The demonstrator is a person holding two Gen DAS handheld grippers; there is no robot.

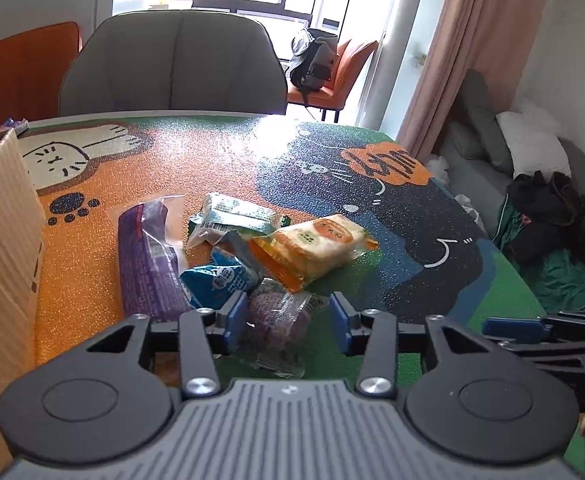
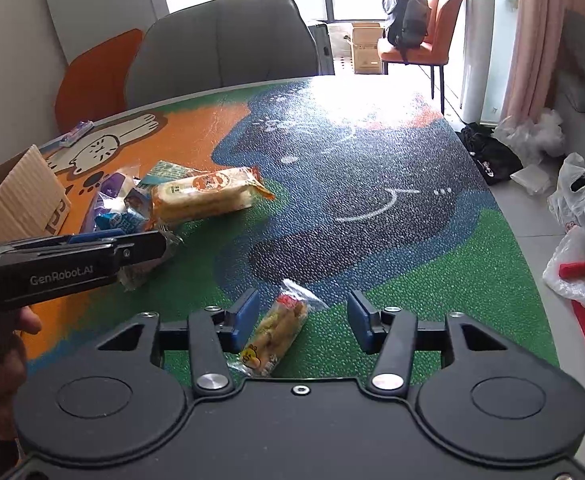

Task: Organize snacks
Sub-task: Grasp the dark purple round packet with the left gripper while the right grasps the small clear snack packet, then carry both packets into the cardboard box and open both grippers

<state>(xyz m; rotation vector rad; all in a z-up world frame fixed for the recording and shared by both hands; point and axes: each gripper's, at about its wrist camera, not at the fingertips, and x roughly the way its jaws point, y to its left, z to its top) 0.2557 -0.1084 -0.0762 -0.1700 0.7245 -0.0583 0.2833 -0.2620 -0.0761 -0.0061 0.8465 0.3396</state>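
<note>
The left gripper (image 1: 288,320) stands with its jaws apart over the cat-print table mat (image 1: 196,152); a clear-wrapped purple pastry (image 1: 276,320) lies between the blue pads (image 1: 236,314), close against the left-hand pad but not pinched from both sides. Ahead of it sits the snack pile: a blue packet (image 1: 220,280) at 11 o'clock from the pastry, a long purple packet (image 1: 148,256) at 10 o'clock, a green-and-white packet (image 1: 232,216) at 12 o'clock, and an orange-wrapped cracker pack (image 1: 316,248) at 1 o'clock, overlapping the blue one. A cardboard box (image 1: 0,240) stands at the 9 o'clock edge of the left wrist view. The right gripper (image 2: 304,322) is likewise spread, with a small clear packet of yellow snack sticks (image 2: 276,332) lying flat on the green part of the mat between its pads, touching neither. In the right wrist view, the pile lies at 10 o'clock, well apart from that packet. A grey chair (image 2: 228,44) stands at the table's far side.
</note>
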